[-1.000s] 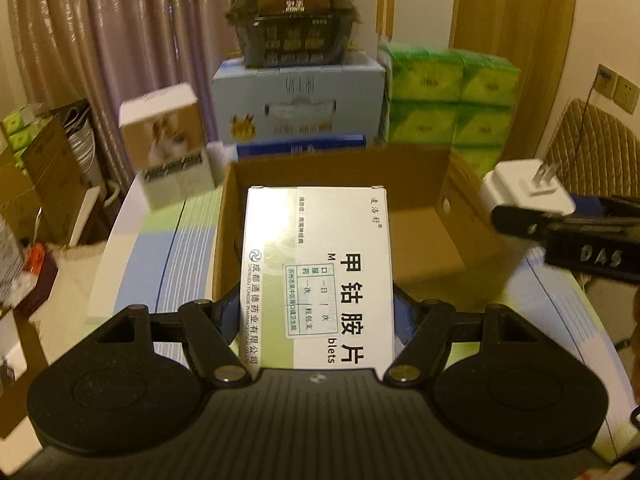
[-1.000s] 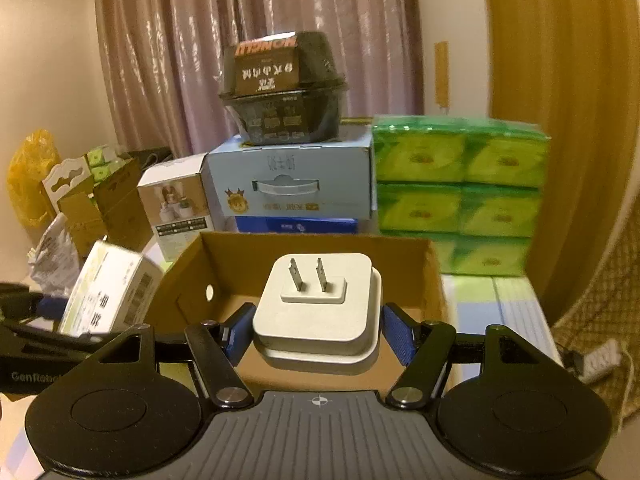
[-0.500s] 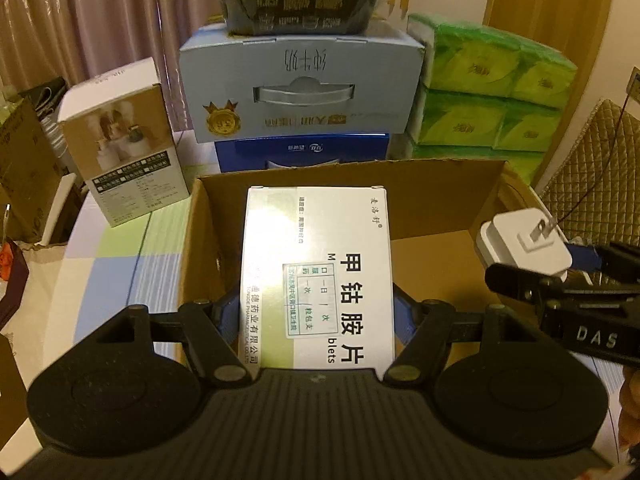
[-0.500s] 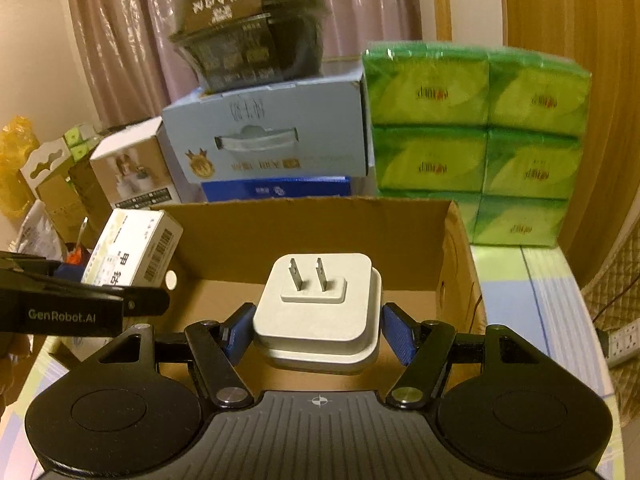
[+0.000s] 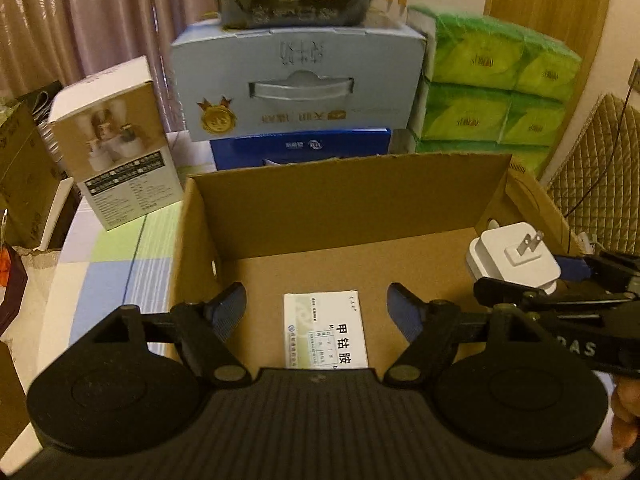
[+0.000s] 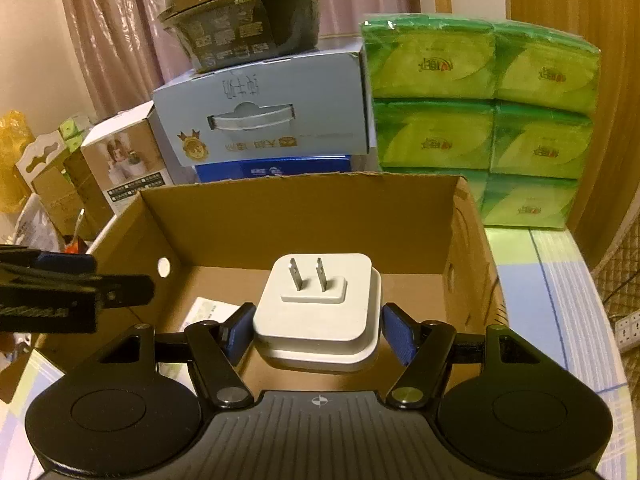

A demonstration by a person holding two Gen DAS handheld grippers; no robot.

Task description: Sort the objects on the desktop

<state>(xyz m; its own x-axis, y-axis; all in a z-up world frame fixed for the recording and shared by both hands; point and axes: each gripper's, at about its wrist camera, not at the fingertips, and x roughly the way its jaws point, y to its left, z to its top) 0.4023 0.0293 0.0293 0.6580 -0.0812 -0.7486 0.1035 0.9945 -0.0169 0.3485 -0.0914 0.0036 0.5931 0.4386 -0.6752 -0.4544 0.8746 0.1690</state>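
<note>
Left tool point(image 5: 316, 312): jaws wide and opening, blue pads clear of everything. Directly below and between them, the flat white medicine box with black Chinese print and a green-white label point(image 5: 325, 330) lies face up on the floor of the open brown cardboard carton point(image 5: 352, 196), touching neither pad. Its near end is hidden behind the tool body.

Right tool point(image 6: 316, 330): jaws at a middling gap, clamped on the white square plug adapter with two metal prongs point(image 6: 318, 310). Blue pads press its left and right sides; prongs point up and away from the tool. The adapter hangs above the carton floor, inside the carton's walls, toward the right wall as seen from the left tool point(image 5: 516, 258). From the right wrist view, a corner of the medicine box point(image 6: 210, 312) shows just left of the left pad, down on the carton floor.

Beyond the carton, ahead of both tools: a pale blue carry-handle box point(image 6: 264, 120) stacked on a dark blue box point(image 6: 276, 170), a black printed bowl container point(image 6: 244, 20) on top. Green tissue packs point(image 6: 484, 120) ahead to the right; a white and tan product box point(image 5: 116, 148) ahead to the left. Carton stands on a counter with a pastel checked cloth point(image 6: 560, 300).
</note>
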